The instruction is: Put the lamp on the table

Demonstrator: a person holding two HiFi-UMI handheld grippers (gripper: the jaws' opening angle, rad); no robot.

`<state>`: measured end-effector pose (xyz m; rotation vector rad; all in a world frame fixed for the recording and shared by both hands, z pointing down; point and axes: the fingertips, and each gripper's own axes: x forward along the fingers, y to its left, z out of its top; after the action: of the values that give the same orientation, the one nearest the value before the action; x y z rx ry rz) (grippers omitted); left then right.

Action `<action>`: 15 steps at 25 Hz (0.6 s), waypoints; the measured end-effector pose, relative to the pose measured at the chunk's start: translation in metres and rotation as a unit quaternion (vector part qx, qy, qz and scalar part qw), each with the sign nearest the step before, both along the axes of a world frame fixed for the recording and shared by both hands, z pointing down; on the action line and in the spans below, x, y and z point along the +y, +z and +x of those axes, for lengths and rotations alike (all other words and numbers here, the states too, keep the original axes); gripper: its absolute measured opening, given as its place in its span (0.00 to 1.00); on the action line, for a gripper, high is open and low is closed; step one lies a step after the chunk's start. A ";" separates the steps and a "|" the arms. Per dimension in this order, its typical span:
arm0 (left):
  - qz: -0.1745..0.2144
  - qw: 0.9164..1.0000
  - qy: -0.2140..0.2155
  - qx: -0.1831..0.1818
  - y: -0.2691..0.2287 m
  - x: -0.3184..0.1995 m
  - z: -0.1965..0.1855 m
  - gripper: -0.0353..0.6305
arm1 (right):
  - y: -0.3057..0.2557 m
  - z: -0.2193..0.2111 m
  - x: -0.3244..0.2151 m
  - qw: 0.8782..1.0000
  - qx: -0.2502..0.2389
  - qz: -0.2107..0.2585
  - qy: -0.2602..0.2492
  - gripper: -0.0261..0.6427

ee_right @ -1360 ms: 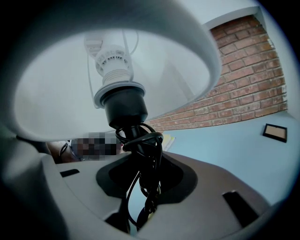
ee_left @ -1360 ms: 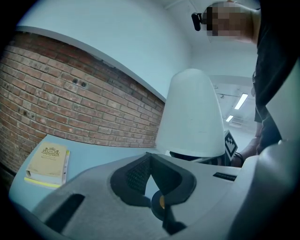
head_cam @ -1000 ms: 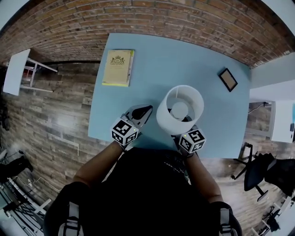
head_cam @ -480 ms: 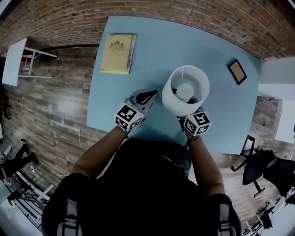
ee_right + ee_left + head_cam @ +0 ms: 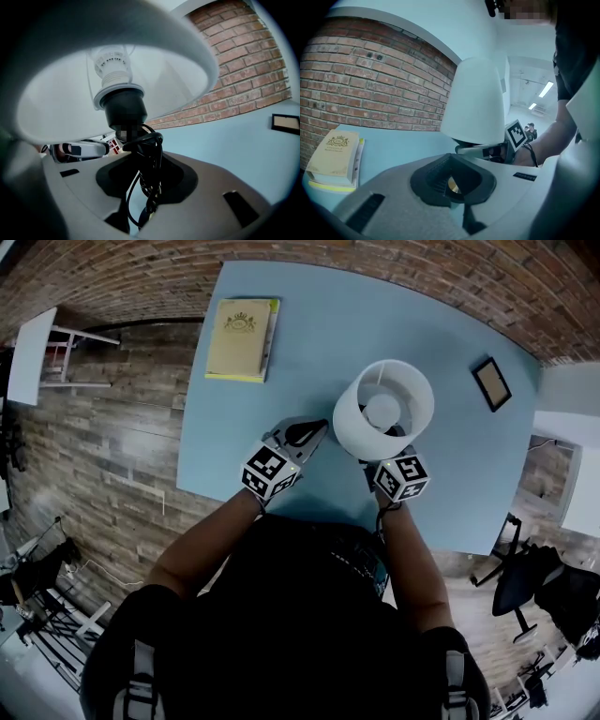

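white lamp (image 5: 367, 423) stands upright in your right gripper (image 5: 143, 187), jaws clamped on its corded stem. your left gripper (image 5: 311, 432) beside it: closed, empty.

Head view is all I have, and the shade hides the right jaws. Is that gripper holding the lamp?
Observer: Yes. In the right gripper view the right gripper is shut on the lamp, just under its socket.
Operator: Cord hanging loose?
Observer: No, the cord is bunched round the lamp under the socket and runs down between the jaws.
Operator: Left one helping?
Observer: No. In its own view the left gripper has its jaws together with nothing between them.
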<state>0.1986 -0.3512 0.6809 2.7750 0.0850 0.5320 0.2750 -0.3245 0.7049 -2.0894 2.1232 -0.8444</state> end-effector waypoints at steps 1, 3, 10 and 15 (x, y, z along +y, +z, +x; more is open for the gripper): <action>0.000 1.000 0.000 0.000 0.000 0.000 0.000 0.07 | 0.003 0.000 0.001 1.000 0.001 0.000 0.000 0.21; 0.001 1.000 -0.001 0.000 0.000 0.000 0.000 0.07 | 0.007 -0.001 0.003 1.000 0.006 0.002 -0.001 0.21; -0.001 1.000 -0.007 -0.001 0.001 0.005 -0.008 0.07 | 0.009 -0.005 0.012 1.000 0.012 0.011 0.001 0.22; 0.006 1.000 -0.001 0.002 -0.004 0.014 -0.008 0.07 | 0.012 -0.005 0.020 1.000 0.012 0.017 -0.002 0.22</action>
<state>0.1909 -0.3369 0.6768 2.7876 0.0792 0.5281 0.2702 -0.3048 0.7171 -2.0919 2.1380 -0.7816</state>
